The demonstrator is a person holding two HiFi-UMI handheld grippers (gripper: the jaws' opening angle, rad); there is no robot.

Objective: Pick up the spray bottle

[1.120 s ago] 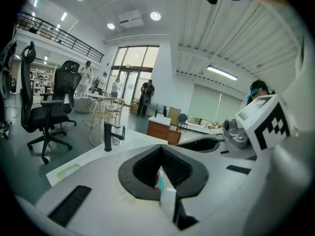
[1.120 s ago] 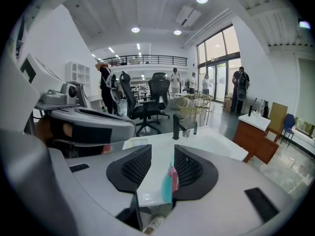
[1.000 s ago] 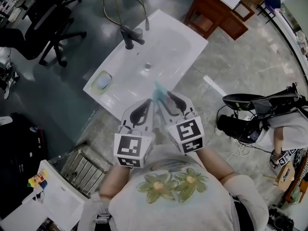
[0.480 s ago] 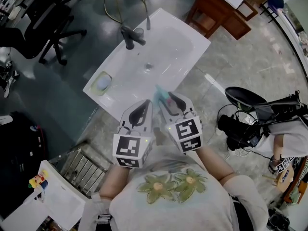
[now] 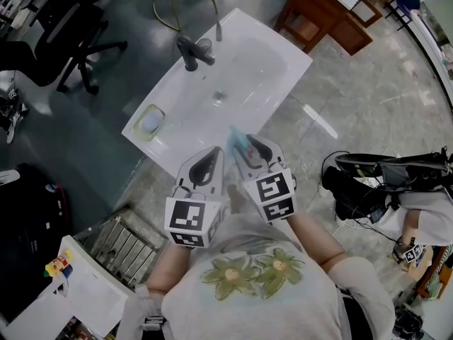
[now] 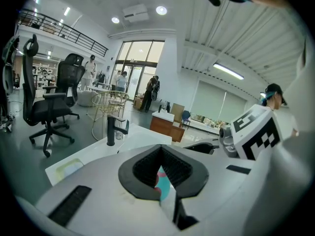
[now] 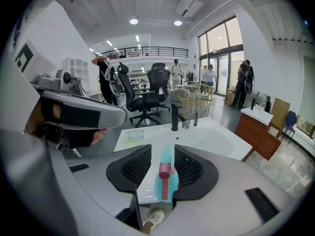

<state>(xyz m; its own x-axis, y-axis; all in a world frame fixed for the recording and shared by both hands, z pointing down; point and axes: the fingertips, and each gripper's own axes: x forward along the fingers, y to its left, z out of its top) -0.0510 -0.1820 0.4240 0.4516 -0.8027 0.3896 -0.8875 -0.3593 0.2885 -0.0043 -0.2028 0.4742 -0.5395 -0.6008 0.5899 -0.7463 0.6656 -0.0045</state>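
My right gripper [image 7: 163, 152] is clamped on the teal plastic spray bottle w/ pink trigger [image 7: 165, 182], held at the white basin's [image 7: 211, 137] near edge, left gripper [image 6: 160, 149] pinched empty, so pick-up looks done.

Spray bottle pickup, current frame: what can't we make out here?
- Spray bottle base: in the head view the right tongs cover it, so whether it stands on the sink or hangs free is unclear.
- Grip: the right gripper view shows a gap at one pad; clamped or not, unclear.
- Left gripper view: the left tongs, tips together, hide most of the bottle.
- Dish contents: head view, too small.
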